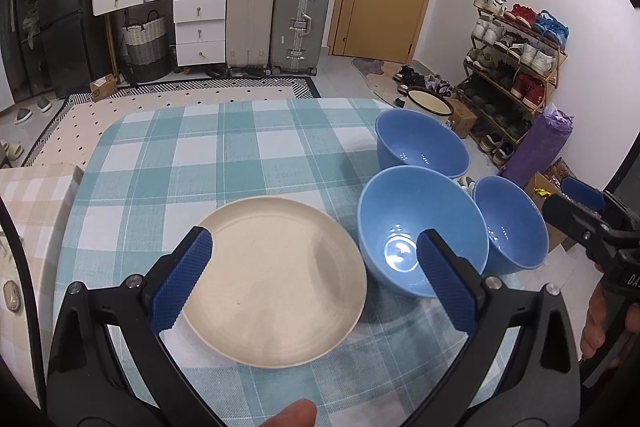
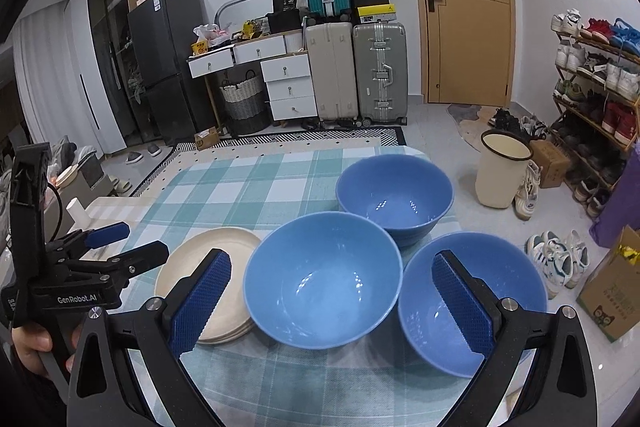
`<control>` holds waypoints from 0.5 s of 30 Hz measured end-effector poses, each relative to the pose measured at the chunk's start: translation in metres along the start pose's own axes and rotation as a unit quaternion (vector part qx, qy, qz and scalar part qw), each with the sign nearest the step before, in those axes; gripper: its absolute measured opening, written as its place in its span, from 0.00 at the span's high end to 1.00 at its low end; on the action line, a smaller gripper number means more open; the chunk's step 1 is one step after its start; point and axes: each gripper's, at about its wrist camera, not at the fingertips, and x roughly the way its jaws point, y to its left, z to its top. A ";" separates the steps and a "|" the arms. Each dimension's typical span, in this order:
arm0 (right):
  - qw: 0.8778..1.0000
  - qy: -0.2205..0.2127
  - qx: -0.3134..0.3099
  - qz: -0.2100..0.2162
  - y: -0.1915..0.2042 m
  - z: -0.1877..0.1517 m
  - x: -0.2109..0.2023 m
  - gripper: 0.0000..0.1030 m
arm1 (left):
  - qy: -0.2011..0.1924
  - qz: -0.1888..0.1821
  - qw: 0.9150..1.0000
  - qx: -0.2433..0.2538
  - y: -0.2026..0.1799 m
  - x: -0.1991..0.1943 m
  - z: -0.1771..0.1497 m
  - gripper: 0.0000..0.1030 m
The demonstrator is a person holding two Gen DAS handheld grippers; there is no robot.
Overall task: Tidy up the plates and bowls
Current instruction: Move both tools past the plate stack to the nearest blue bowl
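Plates [image 2: 208,259] look stacked already at table's left, both grippers wide & empty, L [image 1: 316,279] over plates, R [image 2: 332,307] over 3 loose bowls [image 2: 322,281] beside them; next prob nest bowls, w/ rim grip.

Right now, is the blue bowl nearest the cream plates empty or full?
Empty. The middle bowl stands upright beside the plates, its bare glossy bottom showing.

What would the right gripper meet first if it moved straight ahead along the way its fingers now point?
Most likely the middle blue bowl: it sits directly between the open right gripper fingers in its own view, nothing nearer in that line. Depth is unclear, so the gripper might pass over the rim.
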 end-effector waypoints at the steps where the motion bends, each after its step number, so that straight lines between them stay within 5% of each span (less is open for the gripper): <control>1: 1.000 0.002 0.000 0.001 -0.003 0.003 0.001 0.01 | 0.000 0.001 1.000 0.001 -0.002 0.002 0.003 0.01; 15: 1.000 0.027 0.009 -0.002 -0.047 0.046 0.018 0.01 | 0.018 -0.011 1.000 0.006 -0.023 0.044 0.046 0.01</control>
